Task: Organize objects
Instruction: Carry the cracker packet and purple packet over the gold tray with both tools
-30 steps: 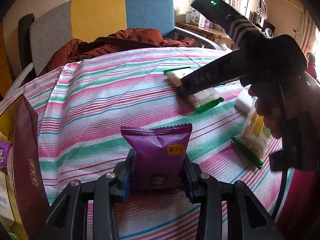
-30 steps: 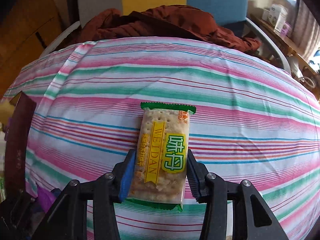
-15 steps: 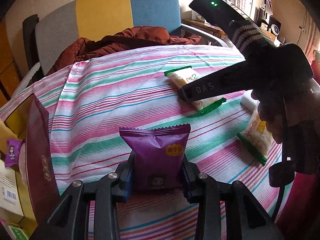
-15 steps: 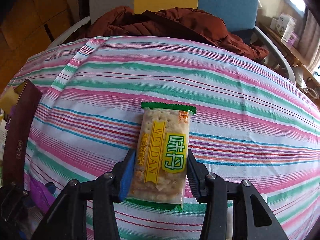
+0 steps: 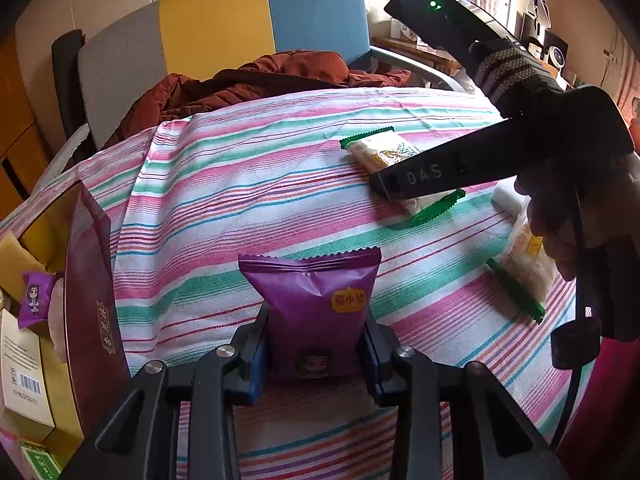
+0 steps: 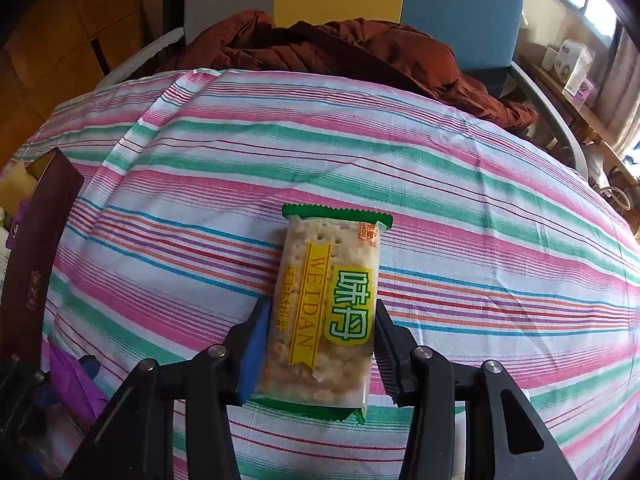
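My left gripper (image 5: 314, 354) is shut on a purple snack packet (image 5: 314, 304), held upright above the striped tablecloth (image 5: 240, 200). My right gripper (image 6: 318, 350) is shut on a green-edged cracker packet (image 6: 328, 304) with yellow lettering. In the left wrist view that same cracker packet (image 5: 384, 152) shows under the black right gripper body (image 5: 460, 168), which a hand (image 5: 568, 220) holds. A second cracker packet (image 5: 524, 268) lies on the cloth at the right. An open dark red box (image 5: 90, 300) at the left edge holds another purple packet (image 5: 34, 298).
A grey, yellow and blue chair (image 5: 224, 28) with a rust-brown jacket (image 5: 256, 84) stands behind the table. A white roll (image 5: 508, 196) lies near the right edge. Cardboard boxes (image 5: 24, 380) sit at the lower left. A shelf with small boxes (image 6: 572, 68) is far right.
The left gripper with the purple packet has drifted left, bringing the open box further into view. The right gripper has drawn back slightly with the cracker packet still held.
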`<action>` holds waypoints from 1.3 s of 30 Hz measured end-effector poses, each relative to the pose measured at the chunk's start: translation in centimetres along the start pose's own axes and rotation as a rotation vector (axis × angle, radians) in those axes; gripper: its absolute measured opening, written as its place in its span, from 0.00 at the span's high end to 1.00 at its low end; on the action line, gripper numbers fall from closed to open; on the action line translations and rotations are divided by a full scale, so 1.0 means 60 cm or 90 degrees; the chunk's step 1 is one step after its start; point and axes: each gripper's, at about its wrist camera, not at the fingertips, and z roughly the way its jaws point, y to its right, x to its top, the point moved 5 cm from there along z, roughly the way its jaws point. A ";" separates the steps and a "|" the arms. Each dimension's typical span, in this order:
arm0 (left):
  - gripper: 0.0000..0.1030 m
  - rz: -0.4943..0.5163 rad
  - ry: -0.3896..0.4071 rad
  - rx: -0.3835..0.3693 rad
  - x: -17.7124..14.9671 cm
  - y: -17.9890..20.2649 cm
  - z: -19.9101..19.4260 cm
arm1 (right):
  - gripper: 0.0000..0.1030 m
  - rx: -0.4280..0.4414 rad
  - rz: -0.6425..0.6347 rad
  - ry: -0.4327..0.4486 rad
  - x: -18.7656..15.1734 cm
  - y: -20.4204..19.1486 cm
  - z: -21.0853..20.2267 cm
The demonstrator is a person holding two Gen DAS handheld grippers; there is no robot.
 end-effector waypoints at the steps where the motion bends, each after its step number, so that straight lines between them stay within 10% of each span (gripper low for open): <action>1: 0.63 -0.001 0.001 -0.001 0.000 0.000 0.000 | 0.53 0.002 -0.003 0.000 0.000 -0.003 0.000; 39: 0.64 -0.056 0.089 0.022 -0.008 -0.105 -0.175 | 0.53 0.032 -0.024 -0.020 -0.041 -0.109 -0.056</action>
